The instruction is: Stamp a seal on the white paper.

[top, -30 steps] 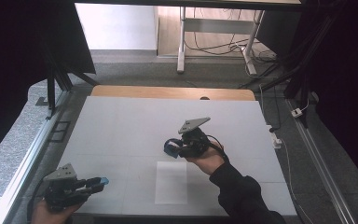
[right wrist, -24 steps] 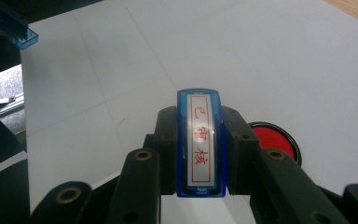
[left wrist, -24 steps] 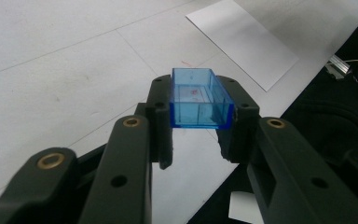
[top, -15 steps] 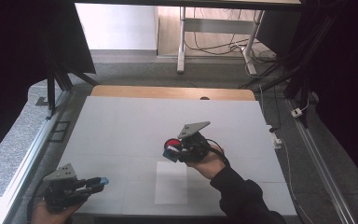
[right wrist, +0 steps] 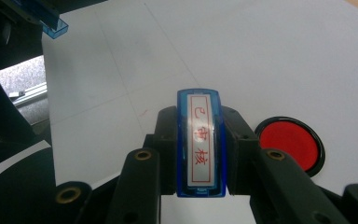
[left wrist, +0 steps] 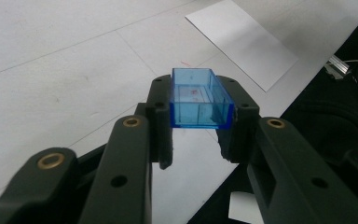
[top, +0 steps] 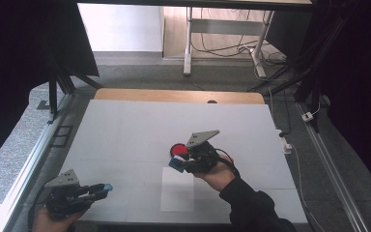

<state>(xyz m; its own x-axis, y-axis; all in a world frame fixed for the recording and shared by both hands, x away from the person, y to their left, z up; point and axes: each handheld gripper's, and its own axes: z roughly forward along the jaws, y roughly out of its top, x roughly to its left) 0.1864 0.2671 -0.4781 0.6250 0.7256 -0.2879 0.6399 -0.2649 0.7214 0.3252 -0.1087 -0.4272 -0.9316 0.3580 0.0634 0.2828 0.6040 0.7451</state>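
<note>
R gripper point(top: 176, 163) mid-table, jaws pinching the stamp point(right wrist: 200, 142) by its long sides. The stamp is blue w/ a white label strip and red characters, label facing the cam in the right gripper view. In the high view the stamp end pokes out of the jaws just beside the ink pad point(top: 178, 150), apparently clear of the surface; can't tell if it touches the pad. The pad is round and red w/ a black rim, lying on the table point(top: 125, 130) to the R of the jaws in the right gripper view point(right wrist: 289, 142).

L gripper point(top: 104, 188) near the front-L table edge, well apart from R. Jaws clamped on the cap point(left wrist: 200, 98), a clear blue rectangular shell w/ open side facing up/fwd, held between the pads and off the table. The cap also shows top-L in the right gripper view point(right wrist: 55, 25).

The paper point(top: 178, 191), a white sheet, lies flat near the front edge, between the two grippers, just in front of the R hand point(top: 217, 174). Nothing on it. Its corner is visible in the left gripper view point(left wrist: 247, 44).
</note>
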